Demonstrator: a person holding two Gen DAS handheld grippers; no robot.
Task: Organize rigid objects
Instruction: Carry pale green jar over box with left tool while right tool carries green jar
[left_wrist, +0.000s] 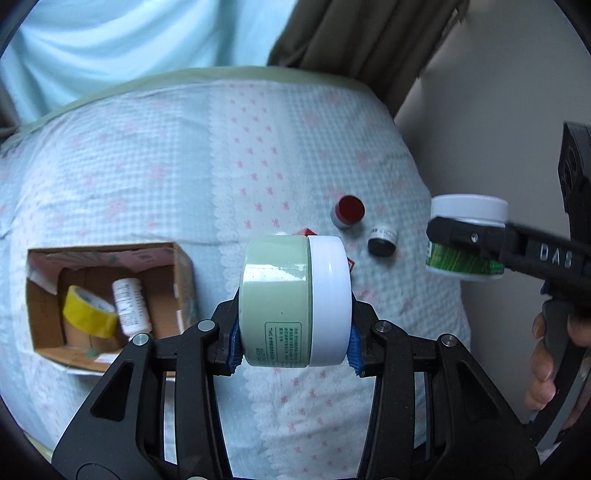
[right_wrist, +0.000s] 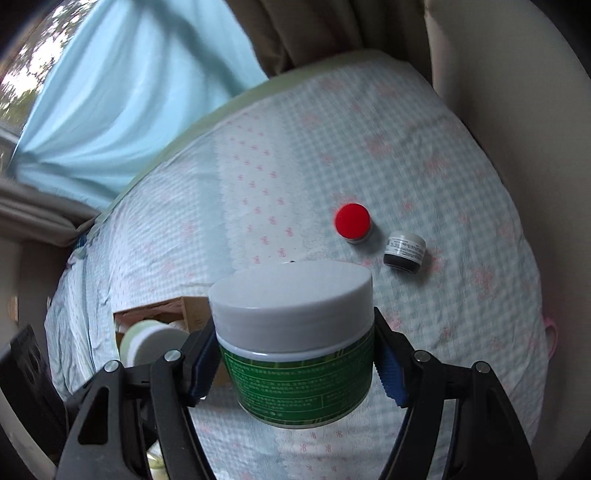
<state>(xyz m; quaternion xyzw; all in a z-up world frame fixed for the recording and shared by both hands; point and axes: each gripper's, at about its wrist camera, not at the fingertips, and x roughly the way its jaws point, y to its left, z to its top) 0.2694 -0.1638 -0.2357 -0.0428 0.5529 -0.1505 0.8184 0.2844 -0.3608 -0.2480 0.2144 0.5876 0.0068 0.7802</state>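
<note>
My left gripper (left_wrist: 293, 341) is shut on a pale green jar with a white lid (left_wrist: 293, 299), held sideways above the bed. My right gripper (right_wrist: 297, 373) is shut on a dark green jar with a white lid (right_wrist: 295, 339), held upright; it also shows in the left wrist view (left_wrist: 467, 236) at the right. A cardboard box (left_wrist: 107, 295) lies open on the bed at the left, holding a yellow tape roll (left_wrist: 86, 312) and a white bottle (left_wrist: 131, 306). The box (right_wrist: 192, 314) is partly hidden in the right wrist view.
A red-lidded small jar (left_wrist: 349, 211) (right_wrist: 352, 222) and a small black jar (left_wrist: 383, 242) (right_wrist: 404, 251) lie on the checked bedspread (left_wrist: 258, 155). A red item (left_wrist: 306, 232) peeks from behind the pale jar. Curtains hang beyond the bed; a wall is at the right.
</note>
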